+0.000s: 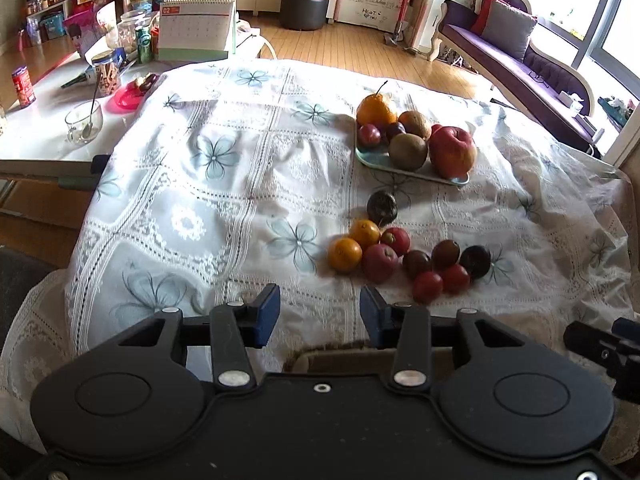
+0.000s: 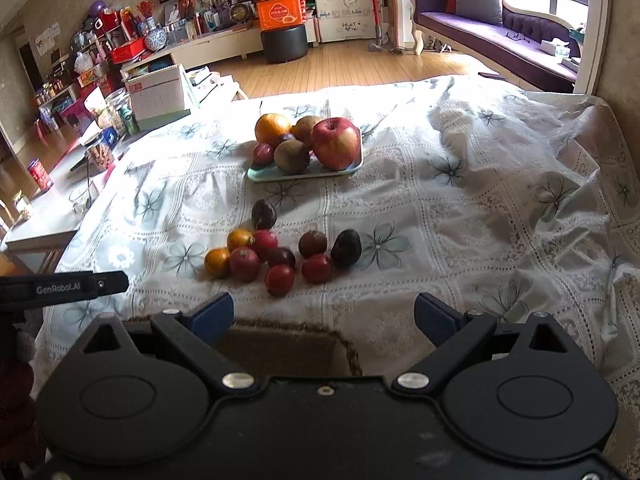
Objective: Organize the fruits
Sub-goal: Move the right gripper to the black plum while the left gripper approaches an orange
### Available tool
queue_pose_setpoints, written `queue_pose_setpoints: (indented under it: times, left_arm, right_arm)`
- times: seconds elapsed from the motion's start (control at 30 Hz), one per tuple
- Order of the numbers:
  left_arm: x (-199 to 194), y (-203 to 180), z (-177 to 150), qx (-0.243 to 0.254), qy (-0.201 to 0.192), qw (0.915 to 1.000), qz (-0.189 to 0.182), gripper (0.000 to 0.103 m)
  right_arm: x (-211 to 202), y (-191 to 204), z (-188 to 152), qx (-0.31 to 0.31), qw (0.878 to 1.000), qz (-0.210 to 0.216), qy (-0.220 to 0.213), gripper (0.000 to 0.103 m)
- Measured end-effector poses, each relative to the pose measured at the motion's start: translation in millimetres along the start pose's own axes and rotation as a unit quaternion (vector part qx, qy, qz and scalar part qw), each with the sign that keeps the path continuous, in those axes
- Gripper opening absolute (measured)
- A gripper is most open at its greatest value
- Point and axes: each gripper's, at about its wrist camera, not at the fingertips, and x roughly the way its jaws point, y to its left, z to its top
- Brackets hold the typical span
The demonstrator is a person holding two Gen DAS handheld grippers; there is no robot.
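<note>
left tool (image 1: 319,314): jaws apart at a moderate gap, empty, hovering over the near edge of the surface (image 1: 224,184).
right tool (image 2: 323,318): jaws spread wide, empty, also low at the near edge.
tray (image 2: 262,175): sat mid-surface, already crowded with a big apple (image 2: 335,143), an orange (image 2: 272,128) and kiwis (image 2: 292,155).
loose fruit (image 2: 280,258): small oranges, red and dark fruits clustered on the cloth between tray and tools, several touching.
risk 1: gripping one fruit in the tight cluster would likely knock its neighbours rolling.
risk 2: wrinkled cloth could let round fruit run off.
risk 3: tray looked nearly full; adding more could topple the pile.
</note>
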Motion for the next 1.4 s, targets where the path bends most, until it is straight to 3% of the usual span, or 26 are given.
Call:
queue_pose_setpoints:
  times: [0.2, 0.43, 0.5, 0.63, 0.73, 0.8, 0.87, 0.9, 1.2, 1.4]
  left_arm:
    - [40.2, -11.1, 23.3, 0.015, 0.011, 0.9998, 0.008, 0.051]
    - [87.3, -22.4, 45.2, 0.016, 0.122, 0.9921, -0.022, 0.051]
    - [90.4, -27.5, 51.1, 0.032, 0.136, 0.99, -0.016, 0.051]
    - [88.3, -32.7, 63.3, 0.048, 0.118, 0.9915, 0.023, 0.051]
    - [91.7, -30.6, 64.0, 0.03, 0.098, 0.9944, 0.028, 0.051]
    - [98.8, -30.8, 58.2, 0.021, 0.088, 0.9954, 0.031, 0.051]
    - [108.3, -32.0, 50.3, 0.02, 0.084, 0.9959, 0.026, 0.051]
    - [112.7, -32.3, 46.3, 0.02, 0.083, 0.9961, 0.024, 0.051]
    - [130.2, -30.1, 28.3, 0.047, 0.038, 0.9964, 0.059, 0.051]
    - [134.8, -28.6, 22.5, 0.059, 0.03, 0.9975, 0.026, 0.051]
  right_arm:
    - [55.1, -11.9, 35.0, 0.048, 0.998, -0.04, -0.003, 0.1]
    - [124.2, -17.0, 58.5, 0.098, 0.991, -0.063, 0.058, 0.1]
    - [138.3, -17.1, 61.7, 0.11, 0.989, -0.071, 0.074, 0.1]
    - [159.2, -15.8, 62.0, 0.123, 0.983, -0.086, 0.101, 0.098]
    - [167.2, -12.4, 57.0, 0.113, 0.983, -0.103, 0.098, 0.092]
    - [171.7, -10.2, 52.6, 0.096, 0.985, -0.113, 0.093, 0.081]
    - [174.2, -11.7, 50.7, 0.09, 0.986, -0.102, 0.098, 0.055]
    - [176.0, -14.5, 50.6, 0.091, 0.986, -0.092, 0.102, 0.05]
    - [185.3, -37.2, 47.1, 0.144, 0.98, -0.055, 0.127, 0.05]
    - [181.9, -15.8, 47.6, 0.093, 0.987, -0.078, 0.109, 0.05]
